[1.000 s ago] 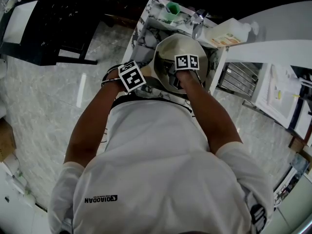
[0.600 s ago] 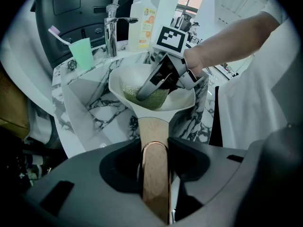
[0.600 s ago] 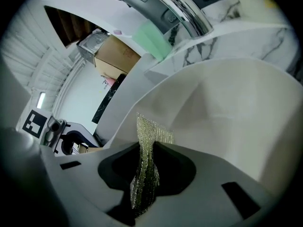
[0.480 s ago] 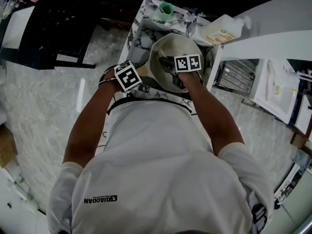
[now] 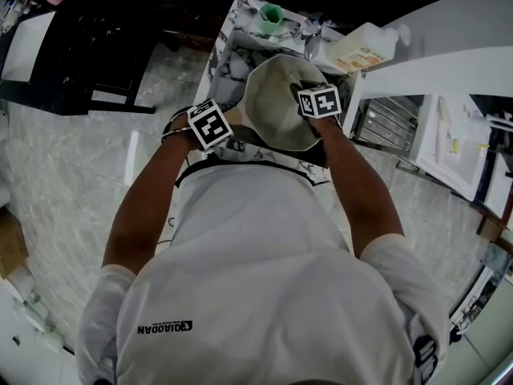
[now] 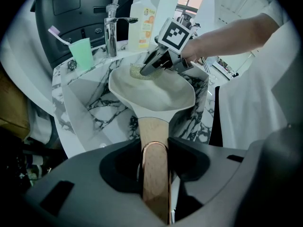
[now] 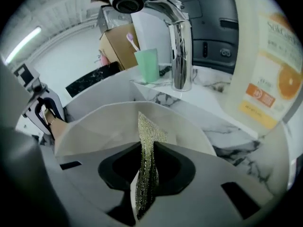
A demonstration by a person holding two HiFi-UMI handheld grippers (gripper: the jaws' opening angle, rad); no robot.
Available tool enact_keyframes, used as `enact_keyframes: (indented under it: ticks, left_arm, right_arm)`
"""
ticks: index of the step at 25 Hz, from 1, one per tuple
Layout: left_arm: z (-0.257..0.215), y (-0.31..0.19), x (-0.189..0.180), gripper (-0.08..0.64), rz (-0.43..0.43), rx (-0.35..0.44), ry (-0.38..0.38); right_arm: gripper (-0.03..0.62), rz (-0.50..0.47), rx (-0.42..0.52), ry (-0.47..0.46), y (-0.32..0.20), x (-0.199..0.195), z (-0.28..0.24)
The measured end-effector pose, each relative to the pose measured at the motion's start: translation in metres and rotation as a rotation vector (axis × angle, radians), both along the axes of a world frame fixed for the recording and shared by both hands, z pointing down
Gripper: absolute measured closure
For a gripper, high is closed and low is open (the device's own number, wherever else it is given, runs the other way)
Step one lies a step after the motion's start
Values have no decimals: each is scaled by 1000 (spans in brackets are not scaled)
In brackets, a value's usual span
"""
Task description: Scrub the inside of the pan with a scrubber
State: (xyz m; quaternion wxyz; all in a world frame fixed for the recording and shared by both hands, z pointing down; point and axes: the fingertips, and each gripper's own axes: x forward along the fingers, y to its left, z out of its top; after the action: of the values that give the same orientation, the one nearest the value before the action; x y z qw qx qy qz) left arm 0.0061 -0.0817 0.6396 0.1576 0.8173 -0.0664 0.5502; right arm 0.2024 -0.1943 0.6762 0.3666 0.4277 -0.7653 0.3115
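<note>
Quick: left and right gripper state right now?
Left gripper: shut on pan handle.
Right gripper: shut on scrubber.

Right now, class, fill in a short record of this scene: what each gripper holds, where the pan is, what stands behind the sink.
Left gripper: shut on the wooden handle of the pan
Right gripper: shut on the scrubber
Pan: cream inside, held over the marble sink
Scrubber: at the pan's far inner edge
Behind sink: faucet, green cup with toothbrush, soap bottle
</note>
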Motion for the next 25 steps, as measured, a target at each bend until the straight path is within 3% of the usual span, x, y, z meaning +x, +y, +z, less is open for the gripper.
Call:
enact_keyframes:
  ticks: [4,7,12,15,22,25]
  left_arm:
    - [11,14,1,380,-3,-64,8]
    - [6,9,1,380,-2,-35,7]
    - [11,14,0,380,-1,-62,8]
    - [3,5,1,380,1,-21,8]
    - [13,15,0,380,-1,-66,9]
    - [3,4,1,380,3,-16,11]
  right_arm:
    - [503,-68,14,239,1,23,14]
    - [505,-81,-30,334,12,33,28]
    - [503,25,-180,252,30,33,52]
    - [503,64,-253,246,36,33,60]
    - [503,68,-415,274,62,31,75]
    - [502,74,-461,264,70,30,78]
